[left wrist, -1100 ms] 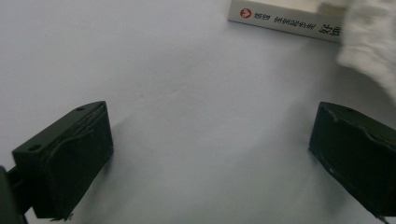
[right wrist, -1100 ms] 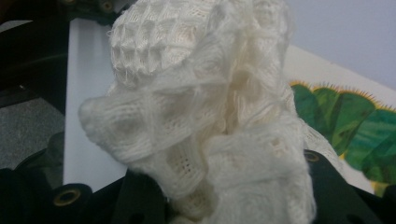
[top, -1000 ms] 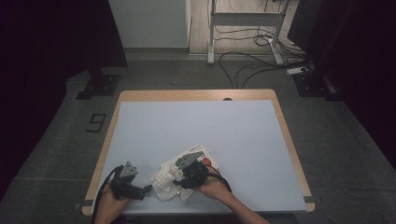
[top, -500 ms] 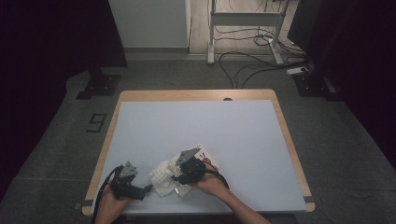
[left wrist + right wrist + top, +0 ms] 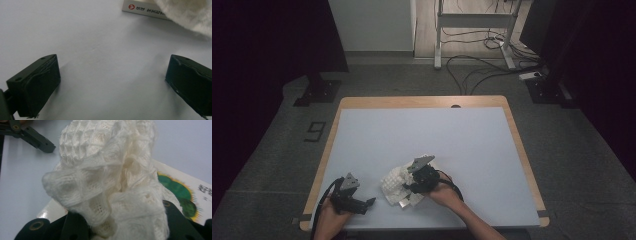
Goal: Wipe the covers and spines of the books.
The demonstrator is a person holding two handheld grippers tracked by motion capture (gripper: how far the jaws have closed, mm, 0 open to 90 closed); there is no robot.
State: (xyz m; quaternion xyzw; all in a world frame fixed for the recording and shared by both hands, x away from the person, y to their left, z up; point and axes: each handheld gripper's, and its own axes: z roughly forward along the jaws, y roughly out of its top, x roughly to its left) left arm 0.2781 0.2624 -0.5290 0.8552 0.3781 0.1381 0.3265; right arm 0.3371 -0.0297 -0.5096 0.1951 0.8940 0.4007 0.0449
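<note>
A white knitted cloth (image 5: 393, 182) lies bunched on a flat printed box (image 5: 430, 159) near the table's front edge. My right gripper (image 5: 411, 188) is shut on the cloth. In the right gripper view the cloth (image 5: 105, 170) rises in a heap from between the jaws and covers part of the box (image 5: 190, 192). My left gripper (image 5: 367, 205) rests to the left of the cloth, apart from it. It is open (image 5: 112, 82) over bare table. The box's edge (image 5: 145, 10) and a corner of the cloth (image 5: 190, 15) show ahead of it.
The pale blue table top (image 5: 422, 135) has a wooden rim (image 5: 422, 101). One of the left gripper's fingers (image 5: 37, 141) shows at the top left of the right gripper view. Cables and a metal stand (image 5: 472, 30) are on the floor beyond the table.
My right gripper has shifted slightly left with the cloth, bunching it more. The left gripper has stayed in place.
</note>
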